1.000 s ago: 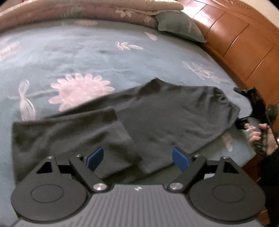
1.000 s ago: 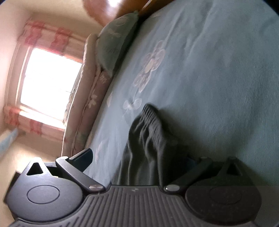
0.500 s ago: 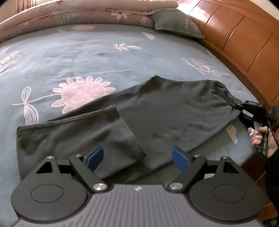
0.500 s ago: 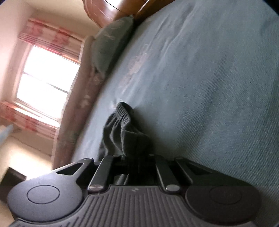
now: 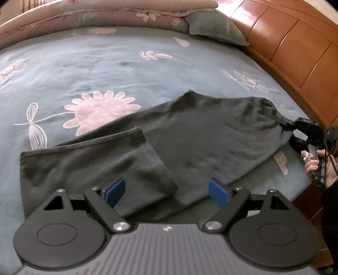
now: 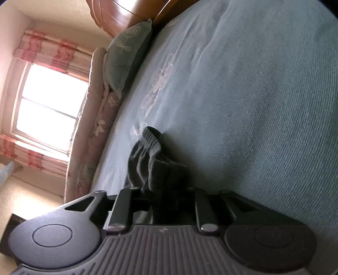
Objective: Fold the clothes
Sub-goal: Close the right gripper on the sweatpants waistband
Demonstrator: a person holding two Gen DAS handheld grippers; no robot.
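Dark grey trousers (image 5: pixel 200 135) lie across the blue flowered bedspread (image 5: pixel 88 69), with one leg end folded back over them at the left (image 5: pixel 88 165). My left gripper (image 5: pixel 166 190) is open and empty, hovering over the near edge of the folded leg. My right gripper (image 5: pixel 287 123) is shut on the trousers' gathered waistband at the right end. In the right wrist view the waistband (image 6: pixel 150 152) bunches up out of the closed right gripper (image 6: pixel 162 201).
A wooden headboard (image 5: pixel 295 48) runs along the right. A green pillow (image 5: pixel 213 25) and a rolled pink quilt (image 5: pixel 101 14) lie at the far end. The bed edge is near the right hand (image 5: pixel 314 162). A bright window (image 6: pixel 48 114) shows in the right wrist view.
My right gripper closed on the waistband and pulled it taut to the right. The left gripper stayed open over the folded leg, barely moving.
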